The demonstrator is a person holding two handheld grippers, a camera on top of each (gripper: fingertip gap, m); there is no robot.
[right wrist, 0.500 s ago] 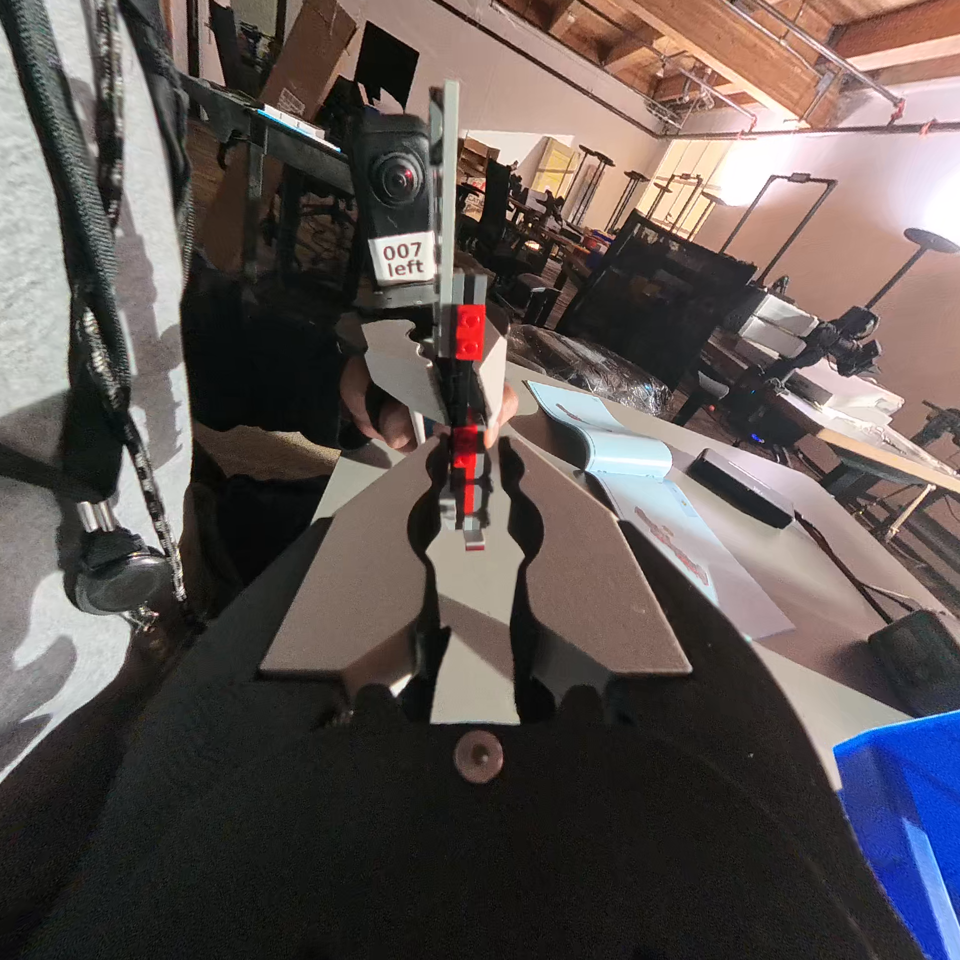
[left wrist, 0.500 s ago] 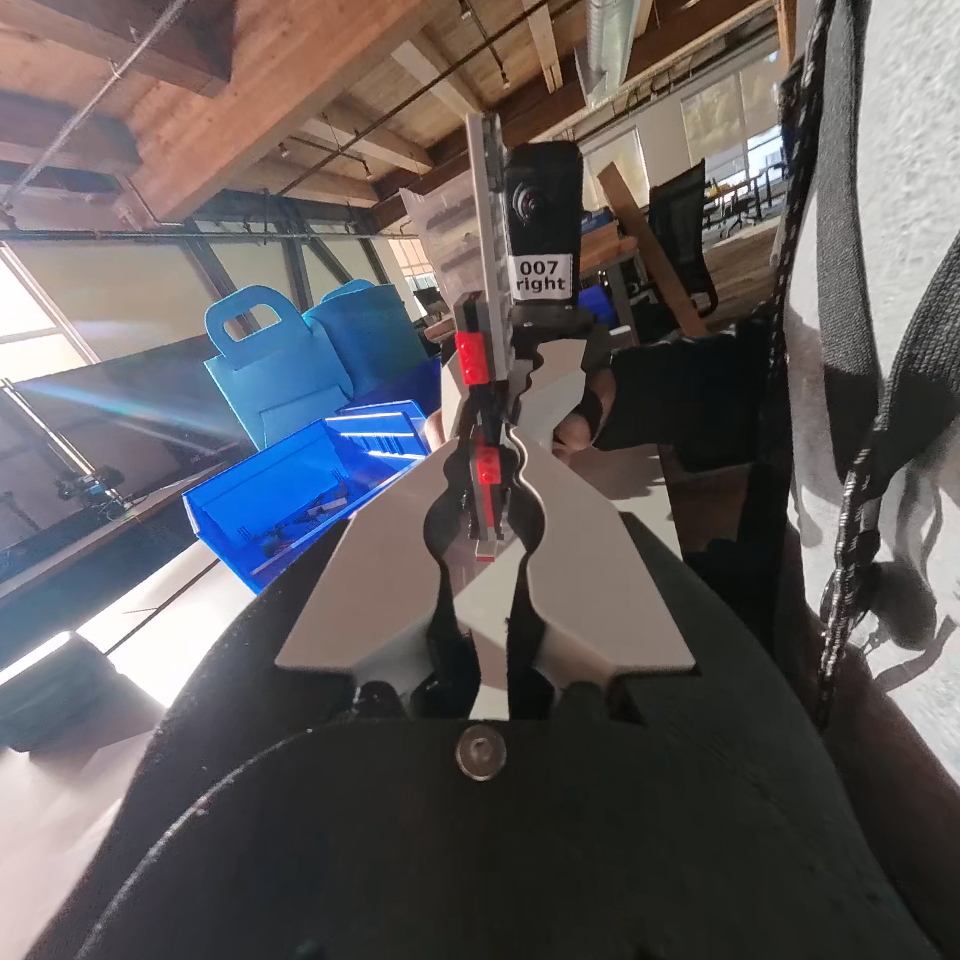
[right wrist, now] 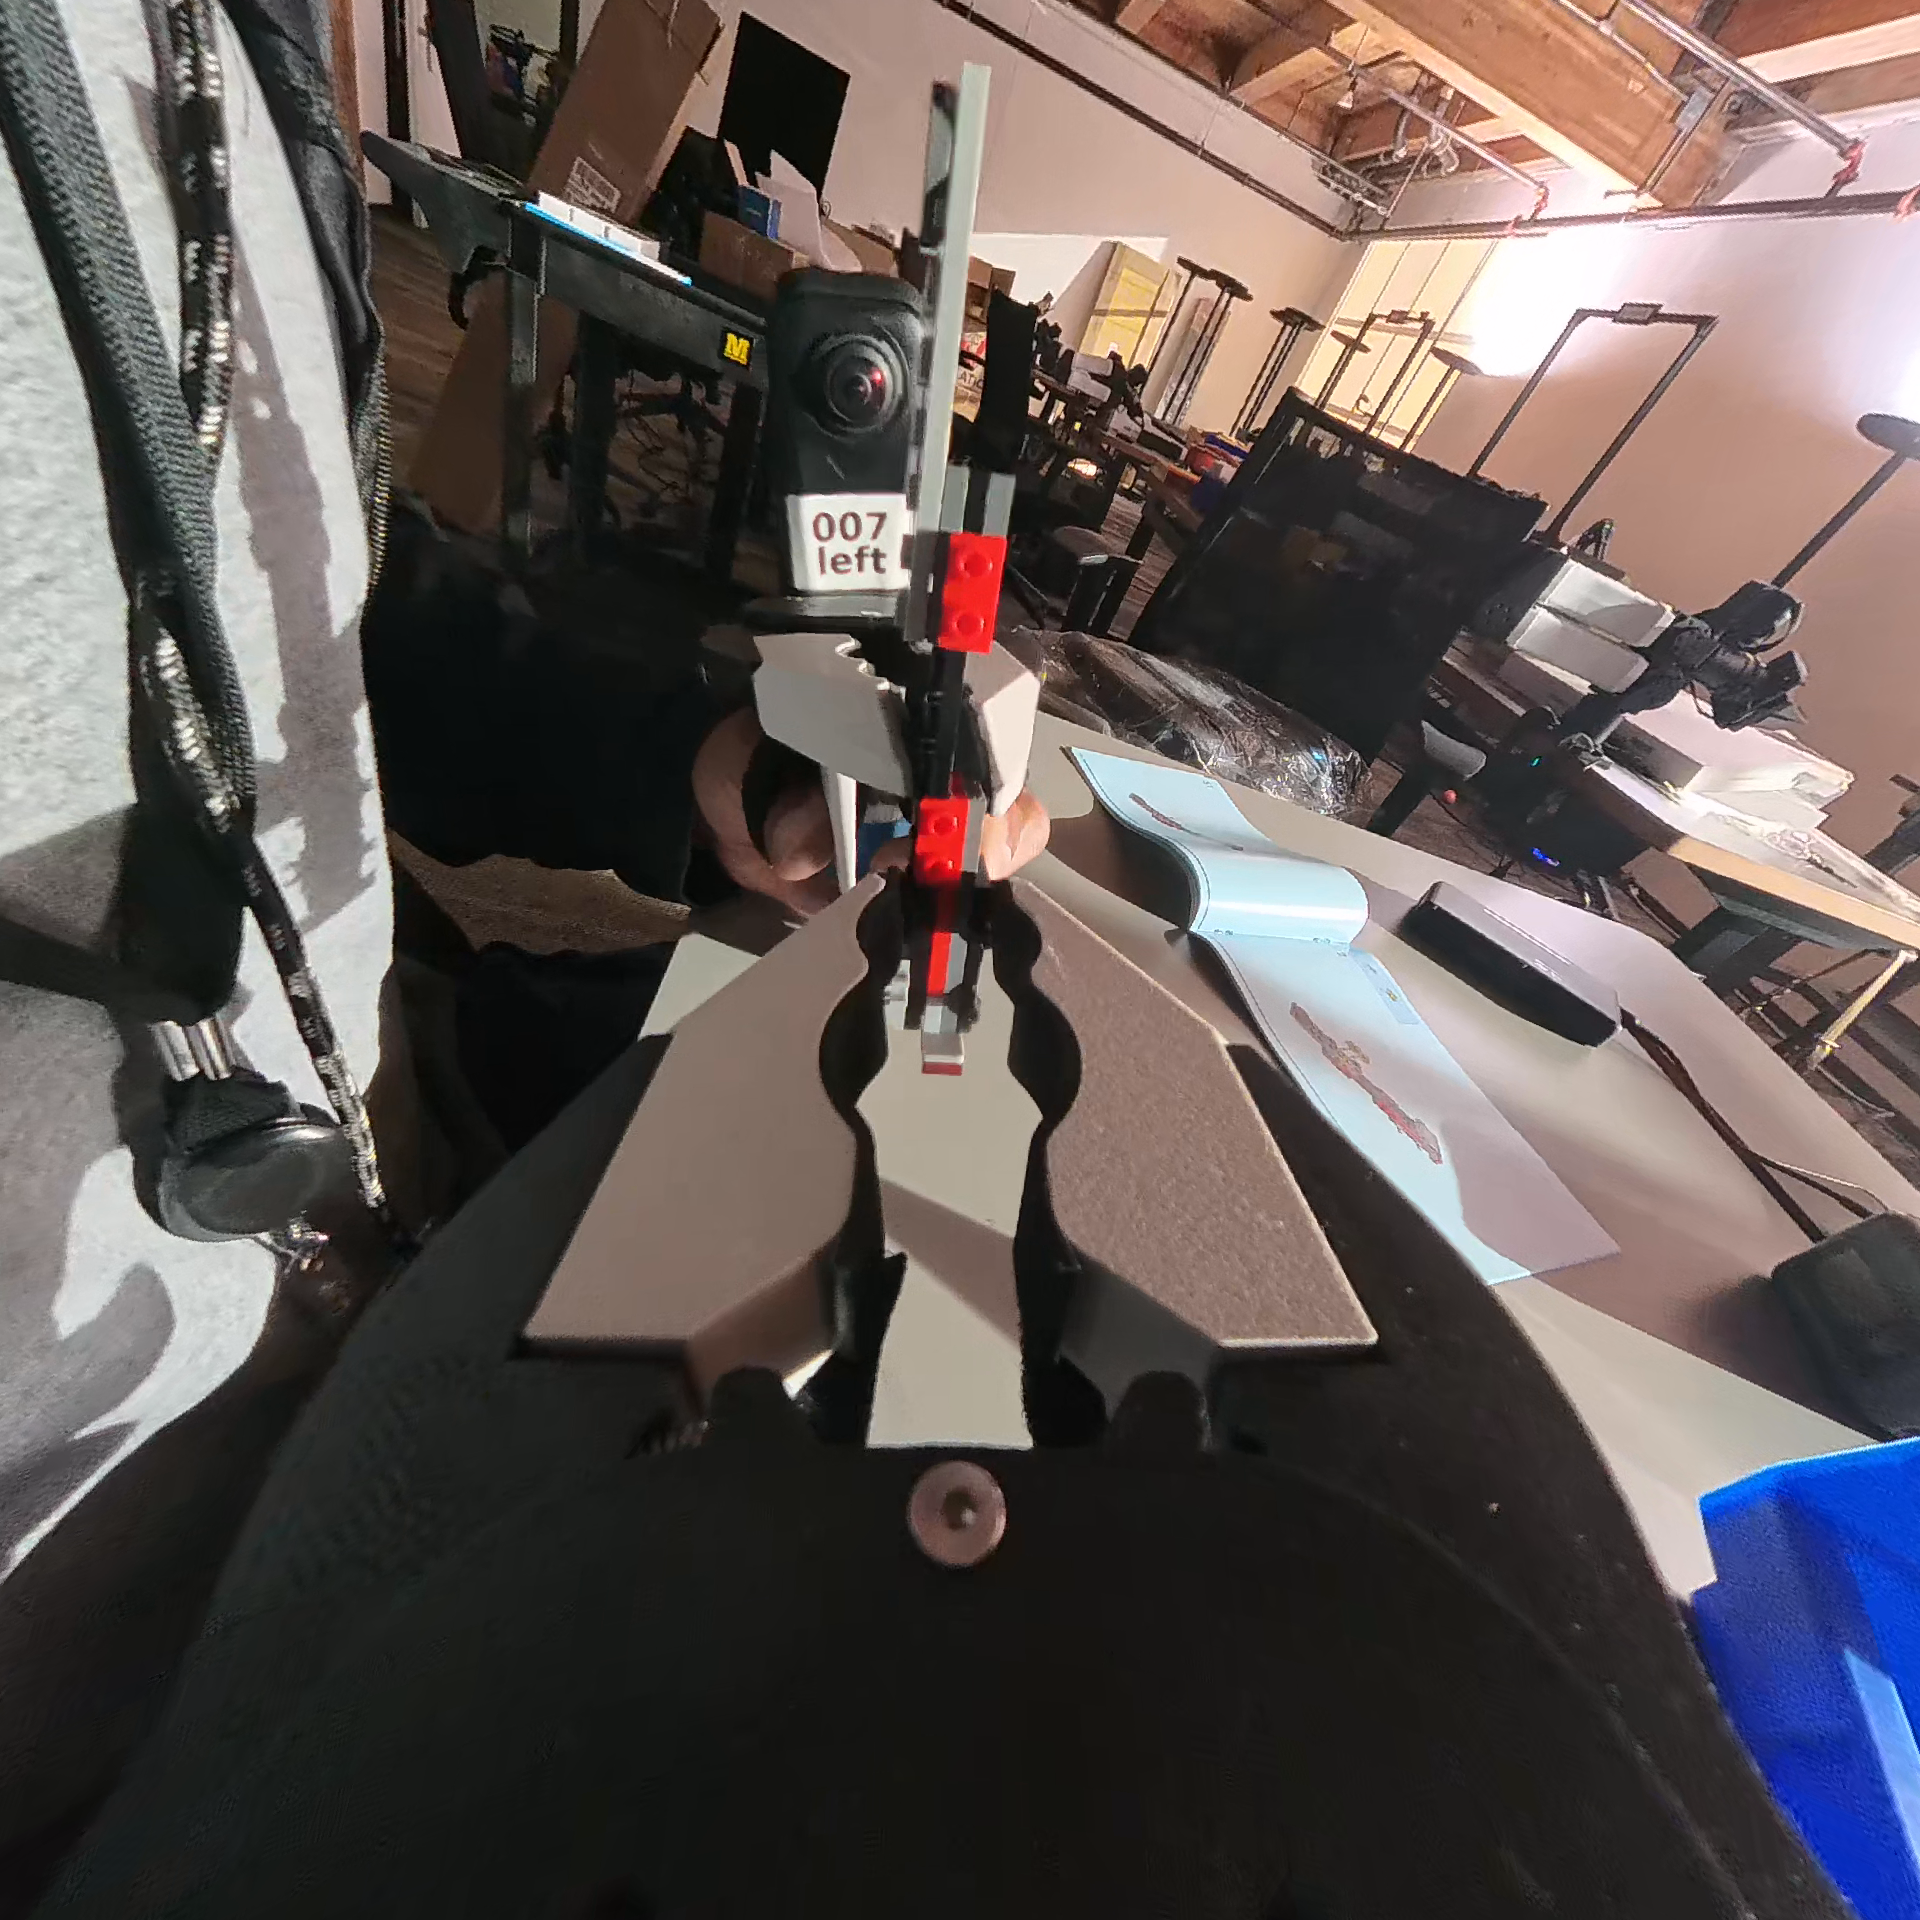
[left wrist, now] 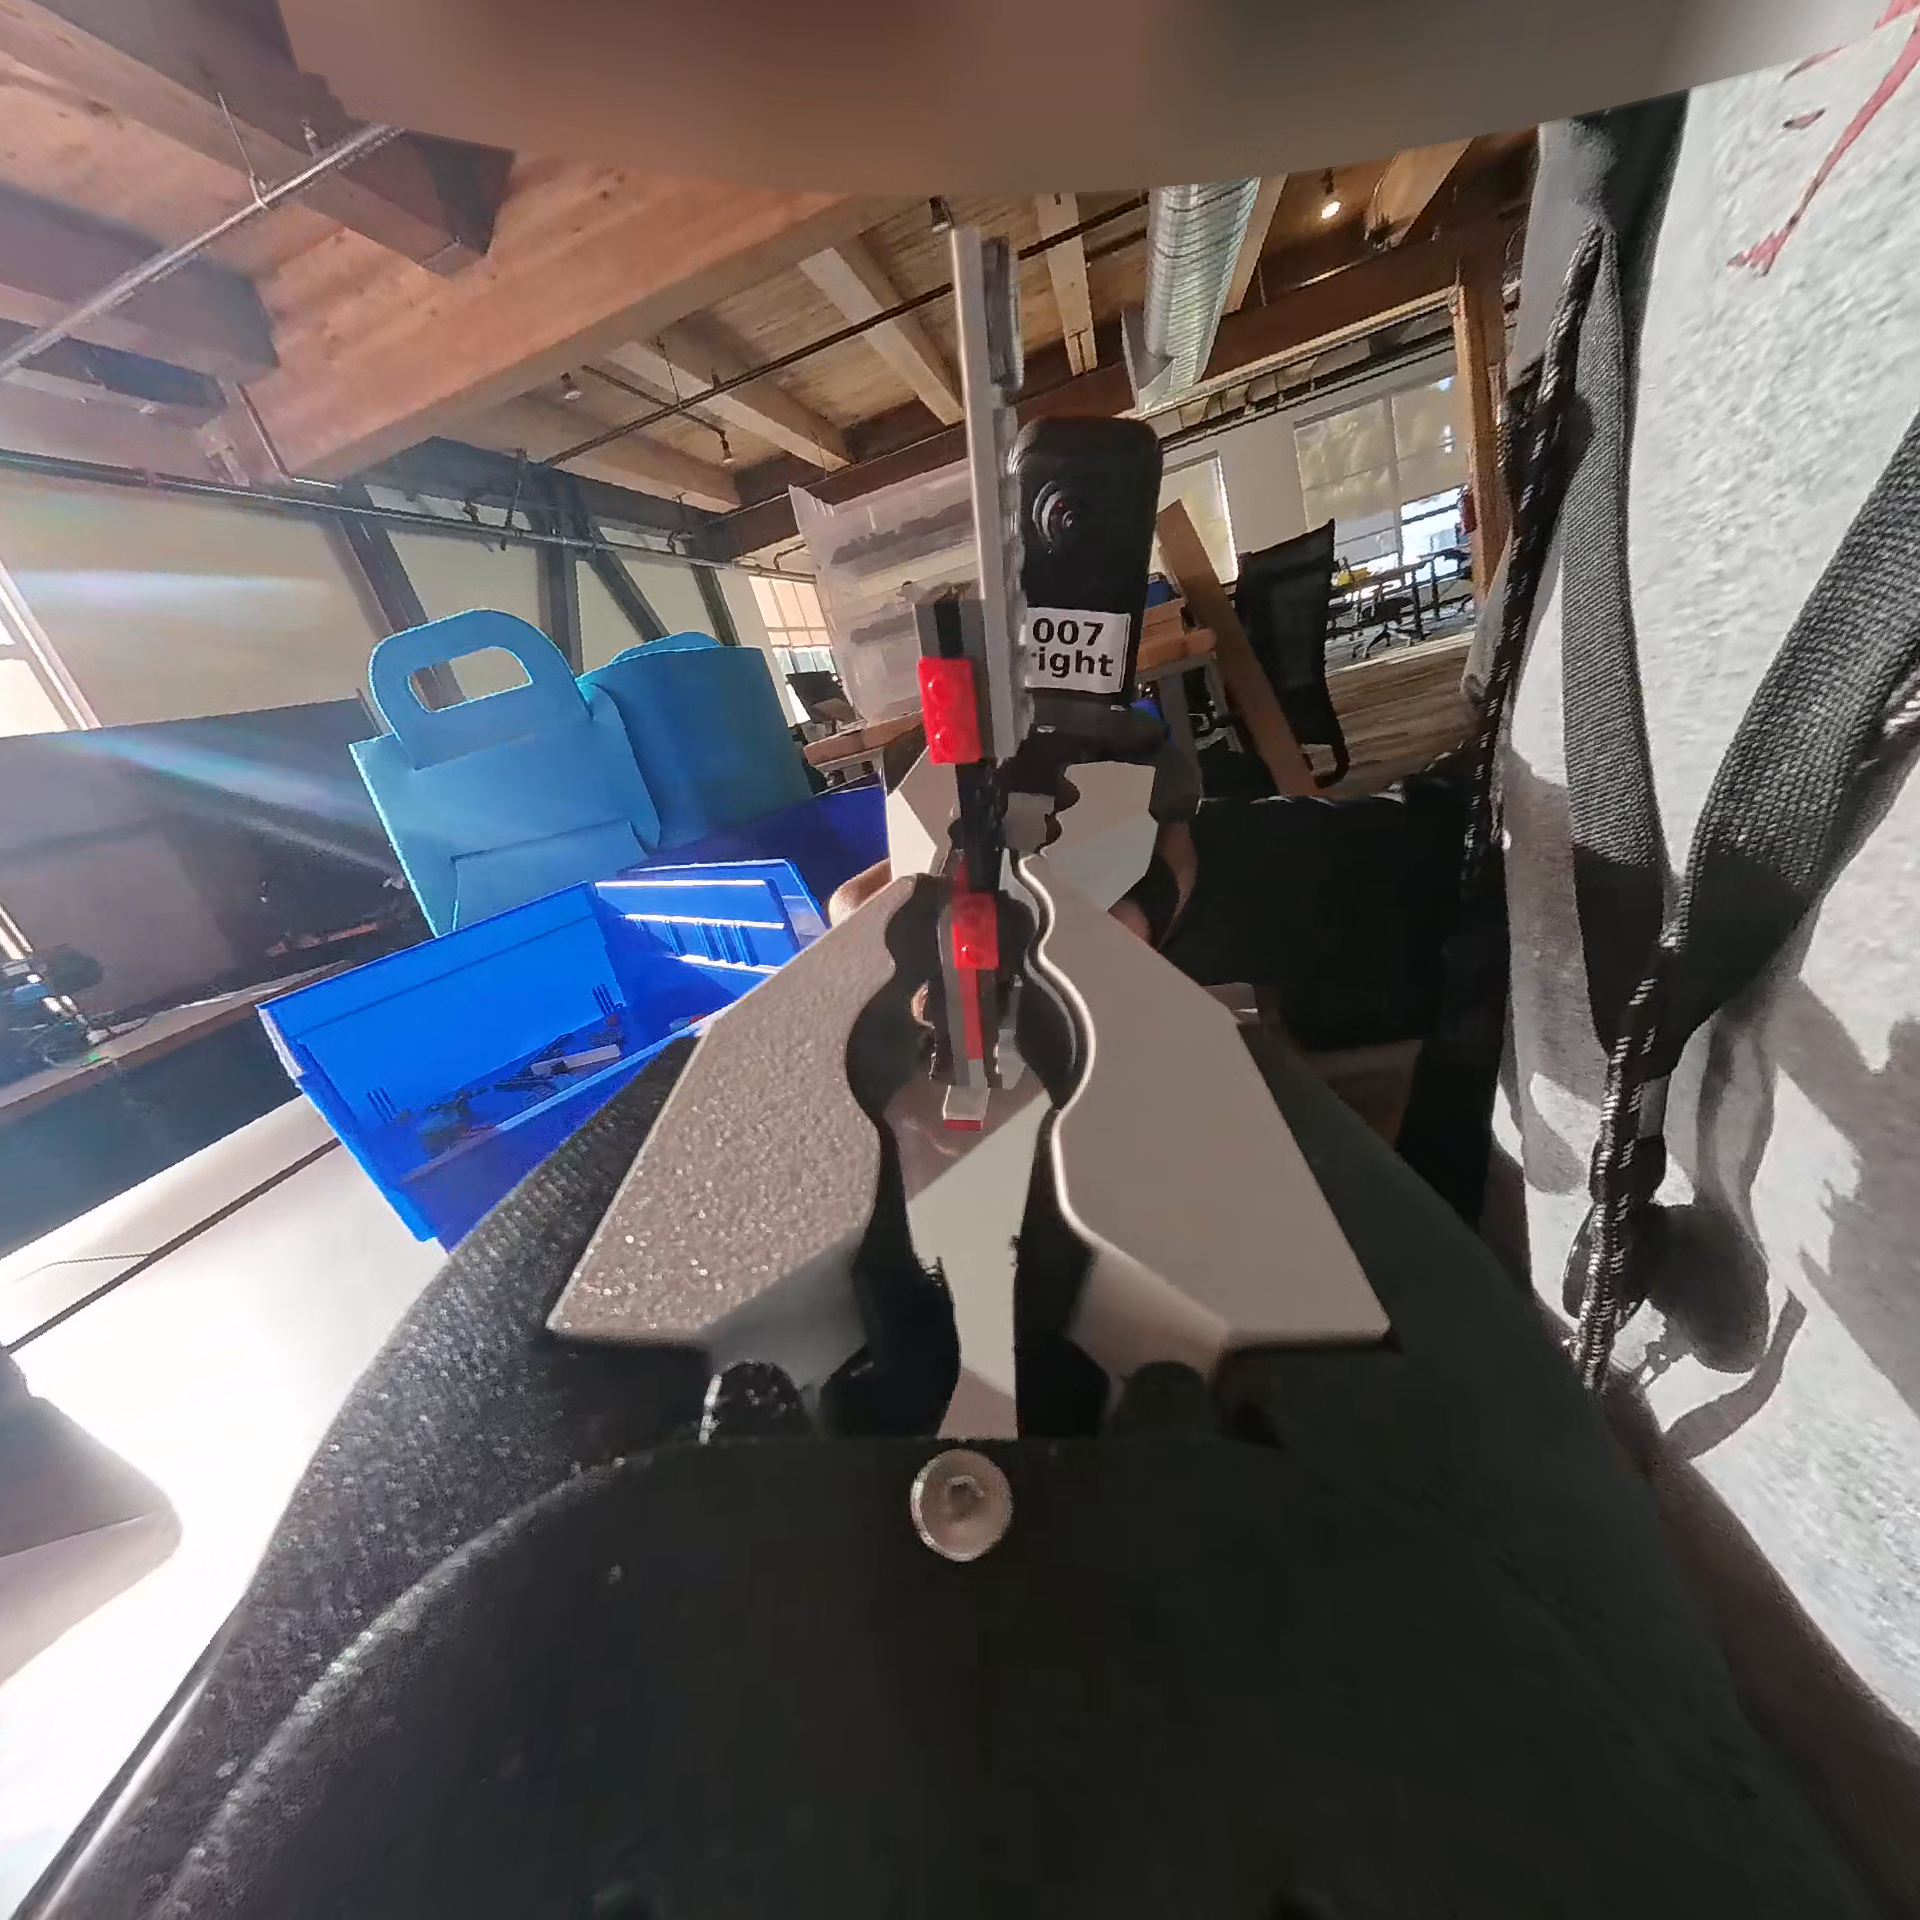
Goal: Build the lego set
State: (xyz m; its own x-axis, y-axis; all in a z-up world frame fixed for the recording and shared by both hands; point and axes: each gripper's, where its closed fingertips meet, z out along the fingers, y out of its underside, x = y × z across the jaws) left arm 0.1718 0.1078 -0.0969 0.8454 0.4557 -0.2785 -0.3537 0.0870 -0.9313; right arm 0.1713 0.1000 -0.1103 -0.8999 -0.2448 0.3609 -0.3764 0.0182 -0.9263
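Note:
A slim lego assembly of a long grey plate with black strips and two red bricks stands upright in the air between my two grippers, which face each other. My left gripper is shut on its lower part. The right gripper shows opposite, under its black camera, clamping the same assembly. In the right wrist view my right gripper is shut on the lego assembly, and the left gripper holds it from the far side, with a hand behind it.
A blue bin with loose parts stands on the table to the left, its corner also in the right wrist view. An open instruction booklet and a black device lie on the grey table. A person's grey torso with lanyard is close by. Both grippers' tips are close together, under 4 cm apart.
Both grippers keep their hold on the assembly. The pair has tilted slightly, and the assembly sits a little higher and to the right in the right wrist view.

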